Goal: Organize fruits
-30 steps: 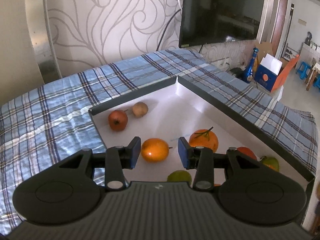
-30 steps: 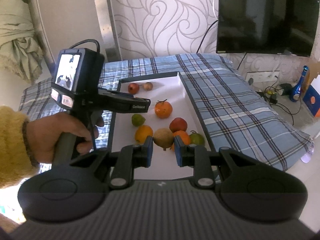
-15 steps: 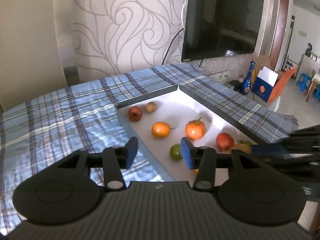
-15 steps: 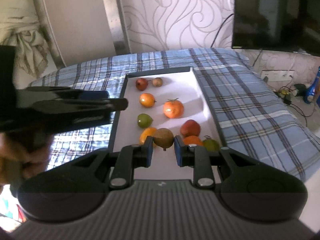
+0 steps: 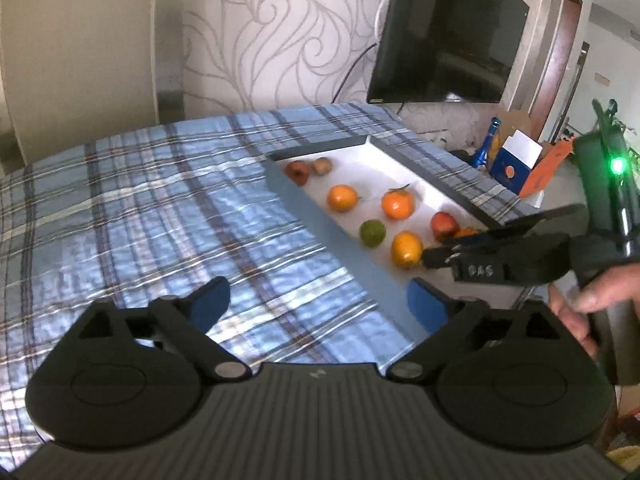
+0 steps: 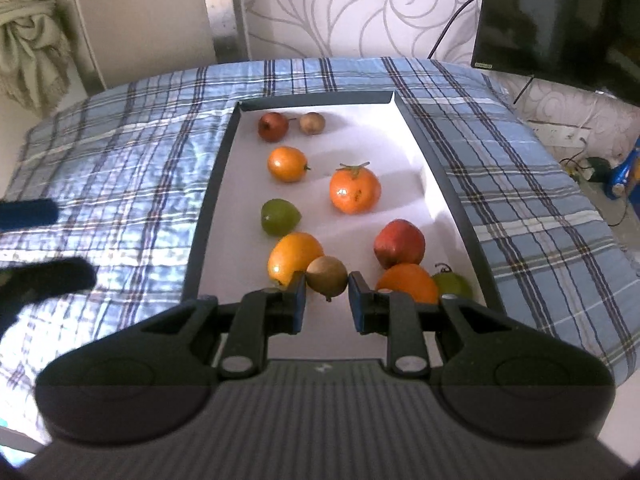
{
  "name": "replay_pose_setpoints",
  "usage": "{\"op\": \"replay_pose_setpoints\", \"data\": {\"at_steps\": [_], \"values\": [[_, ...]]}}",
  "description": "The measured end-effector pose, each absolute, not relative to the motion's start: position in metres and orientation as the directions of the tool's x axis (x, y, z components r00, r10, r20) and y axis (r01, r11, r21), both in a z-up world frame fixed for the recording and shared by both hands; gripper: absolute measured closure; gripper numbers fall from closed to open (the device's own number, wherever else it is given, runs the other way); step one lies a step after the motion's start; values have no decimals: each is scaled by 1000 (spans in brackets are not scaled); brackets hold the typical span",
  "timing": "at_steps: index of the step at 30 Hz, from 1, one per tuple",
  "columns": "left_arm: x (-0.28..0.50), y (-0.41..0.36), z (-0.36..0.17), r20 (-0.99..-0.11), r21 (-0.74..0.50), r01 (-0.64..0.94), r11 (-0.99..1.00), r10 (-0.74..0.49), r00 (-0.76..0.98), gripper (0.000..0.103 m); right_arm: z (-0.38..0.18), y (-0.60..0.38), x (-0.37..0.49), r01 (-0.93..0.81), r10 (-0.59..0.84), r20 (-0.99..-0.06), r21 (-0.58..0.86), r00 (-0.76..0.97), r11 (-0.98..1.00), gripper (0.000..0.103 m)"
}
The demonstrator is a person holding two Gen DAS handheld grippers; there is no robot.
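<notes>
Left wrist view: left gripper (image 5: 318,304), empty, jaws opening wide, now back over blue plaid cloth (image 5: 160,208) beside white dark-rimmed tray (image 6: 208,216); right gripper (image 6: 327,294) pinching brown round fruit (image 6: 327,275) w/ jaws opening, low over tray; placement prob. next.

Plaid-covered bed (image 6: 520,184) under fruit tray (image 6: 208,216)

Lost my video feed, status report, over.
Left gripper opening, empty, over plaid cloth. Right gripper opening around brown fruit in tray. Orange fruits crowd both sides.
</notes>
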State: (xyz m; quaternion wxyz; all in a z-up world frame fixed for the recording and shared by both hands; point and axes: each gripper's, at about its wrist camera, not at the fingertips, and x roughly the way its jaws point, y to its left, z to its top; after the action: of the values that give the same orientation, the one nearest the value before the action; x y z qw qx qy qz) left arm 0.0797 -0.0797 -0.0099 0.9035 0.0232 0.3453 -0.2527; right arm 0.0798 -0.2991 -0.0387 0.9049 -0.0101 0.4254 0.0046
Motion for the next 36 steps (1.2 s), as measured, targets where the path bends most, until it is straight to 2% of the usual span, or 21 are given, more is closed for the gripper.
{"op": "replay_pose_setpoints", "data": {"at_steps": [3,8,11,12,13,15,18,22,24,28,36], "values": [[83,-70,-14,-634,-25,435,900,-350,689,2,-34,-291,80,9,-48,-780,-54,624,998,70],[92,-44,-13,-602,25,395,918,-302,740,2,-14,-282,65,92,-71,-791,-18,607,996,69],[93,-33,-3,-509,141,303,943,-193,839,2,9,-273,49,94,2,-780,78,625,992,69],[92,-29,4,-467,181,246,952,-137,874,2,16,-270,45,86,24,-773,101,634,991,63],[91,-25,11,-434,200,199,959,-96,896,2,23,-267,41,78,44,-763,122,645,989,52],[88,-17,28,-365,210,114,971,-30,930,2,36,-267,31,61,81,-736,164,672,985,45],[78,-13,58,-276,196,-1,981,57,959,2,48,-273,23,15,155,-707,228,690,974,45],[57,-35,90,-208,188,-91,978,130,969,2,54,-294,9,-31,202,-693,250,692,968,44],[41,-60,101,-210,176,-91,980,127,969,2,53,-310,-3,-52,229,-689,267,688,962,44],[14,-118,104,-296,111,-55,992,85,951,2,45,-345,-32,-60,240,-699,272,674,960,44],[-48,-208,67,-440,19,-25,1000,31,898,2,29,-425,-87,30,182,-727,268,662,963,44]]}}
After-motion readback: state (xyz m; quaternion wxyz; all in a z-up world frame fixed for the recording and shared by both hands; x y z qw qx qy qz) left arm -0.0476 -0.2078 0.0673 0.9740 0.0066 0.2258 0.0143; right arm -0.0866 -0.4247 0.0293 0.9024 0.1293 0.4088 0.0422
